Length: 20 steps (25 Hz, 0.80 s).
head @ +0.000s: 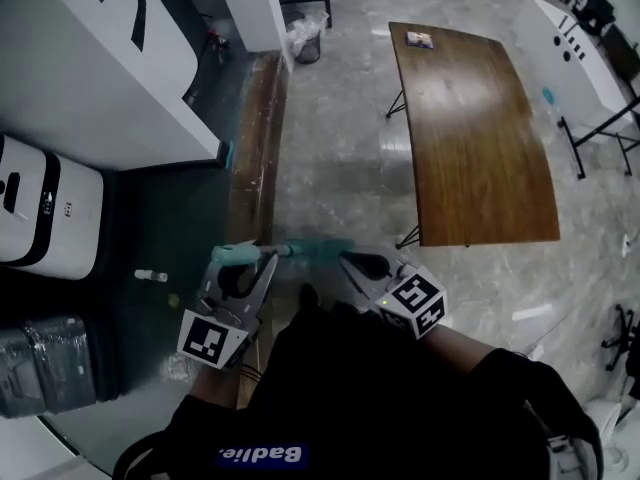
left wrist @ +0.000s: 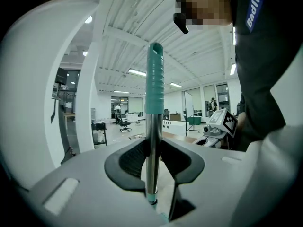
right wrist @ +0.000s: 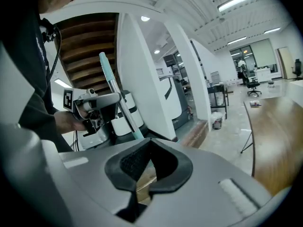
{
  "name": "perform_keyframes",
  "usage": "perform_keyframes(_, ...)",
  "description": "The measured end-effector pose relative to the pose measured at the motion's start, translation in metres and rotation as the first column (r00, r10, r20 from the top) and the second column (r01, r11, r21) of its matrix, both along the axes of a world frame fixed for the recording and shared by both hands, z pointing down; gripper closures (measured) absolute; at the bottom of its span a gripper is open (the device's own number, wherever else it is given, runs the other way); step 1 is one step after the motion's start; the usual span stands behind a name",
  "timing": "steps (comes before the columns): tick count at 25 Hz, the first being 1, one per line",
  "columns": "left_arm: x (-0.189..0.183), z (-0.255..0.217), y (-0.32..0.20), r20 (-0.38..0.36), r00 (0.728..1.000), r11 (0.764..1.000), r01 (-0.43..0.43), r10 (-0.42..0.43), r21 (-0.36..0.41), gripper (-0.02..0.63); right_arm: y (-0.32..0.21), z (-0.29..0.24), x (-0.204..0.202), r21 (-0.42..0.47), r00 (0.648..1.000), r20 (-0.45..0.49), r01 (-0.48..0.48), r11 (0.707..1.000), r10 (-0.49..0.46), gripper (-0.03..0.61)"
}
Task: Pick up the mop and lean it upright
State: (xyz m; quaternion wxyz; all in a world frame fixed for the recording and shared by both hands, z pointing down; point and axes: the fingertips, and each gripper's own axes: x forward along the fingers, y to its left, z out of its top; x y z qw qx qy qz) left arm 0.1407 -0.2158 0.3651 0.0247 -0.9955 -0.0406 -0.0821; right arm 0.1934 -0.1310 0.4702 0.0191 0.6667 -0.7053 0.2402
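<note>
The mop shows only as its pole: a metal tube (left wrist: pixel 151 145) with a teal ribbed grip (left wrist: pixel 155 79) at the end. My left gripper (left wrist: pixel 152 150) is shut on the metal part just below the grip, which stands upright in the left gripper view. From the head view the teal grip (head: pixel 305 251) is blurred and sticks out to the right of my left gripper (head: pixel 252 258). My right gripper (head: pixel 358 263) is beside that grip, a little apart, jaws shut and empty. The right gripper view shows its pads (right wrist: pixel 132 162) closed together, with the pole (right wrist: pixel 113 91) and the left gripper (right wrist: pixel 102 103) beyond. The mop head is hidden.
A long wooden table (head: pixel 470 118) stands to the right and a wooden ledge (head: pixel 258 148) runs ahead. White machines (head: pixel 40 203) and a white partition (head: pixel 90 58) fill the left. A small white bottle (head: pixel 150 276) lies on the dark floor, and a lined bin (head: pixel 305 38) is at the back.
</note>
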Motion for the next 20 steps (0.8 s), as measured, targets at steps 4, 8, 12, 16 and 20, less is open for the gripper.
perform_keyframes(4,0.024,0.010,0.000,0.008,0.990,0.989,-0.144,0.144,-0.015,0.494,0.002,-0.004,0.014,-0.010,0.991,-0.023,-0.132,0.991,0.132,0.574)
perform_keyframes(8,0.040,0.022,0.001,0.012,0.949,0.949,-0.315,0.315,-0.021,0.492,0.001,-0.004,0.014,-0.035,0.970,-0.040,-0.242,0.970,0.241,0.574)
perform_keyframes(12,0.052,0.033,0.002,0.011,0.881,0.880,-0.473,0.473,-0.036,0.492,0.007,-0.005,0.014,-0.057,0.937,-0.061,-0.346,0.936,0.343,0.574)
perform_keyframes(16,0.062,0.047,0.012,0.001,0.802,0.801,-0.596,0.597,-0.063,0.492,0.029,0.006,0.015,-0.087,0.891,-0.063,-0.453,0.887,0.449,0.574)
perform_keyframes(20,0.076,0.057,0.024,0.013,0.752,0.751,-0.657,0.659,-0.059,0.492,0.053,0.012,0.018,-0.096,0.847,-0.063,-0.532,0.841,0.529,0.574)
